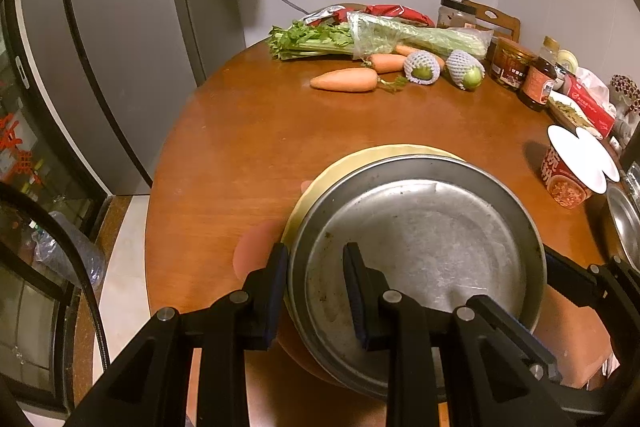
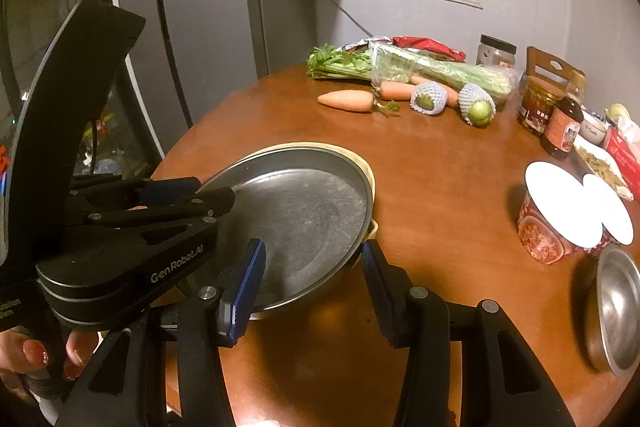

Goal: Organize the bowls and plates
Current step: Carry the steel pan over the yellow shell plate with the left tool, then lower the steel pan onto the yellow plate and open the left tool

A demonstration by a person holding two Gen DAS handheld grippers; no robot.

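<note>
The left tool [image 1: 316, 291] is gripping the near-left rim of a metal plate [image 1: 420, 243], one finger outside the rim and the other inside, clamped on it. The metal plate is sitting on top of a cream plate [image 1: 320, 187], whose pale edge is peeking out at the far left, and both are resting on the round wooden surface [image 1: 240, 147]. The right tool [image 2: 312, 283] is straddling the near-right rim of the same metal plate with its fingers apart (I cannot tell whether the pads are actually pressing on it). A hand [image 2: 48, 355] is holding the left tool's handle at the lower left of the right wrist view. A small metal bowl [image 2: 618, 307] is lying near the surface's right edge, just beside a noodle cup [image 2: 560, 219]. Carrots [image 1: 344, 79], celery [image 1: 380, 37], two netted fruits [image 1: 422, 67] and jars [image 1: 512, 63] are sitting along the far side.
</note>
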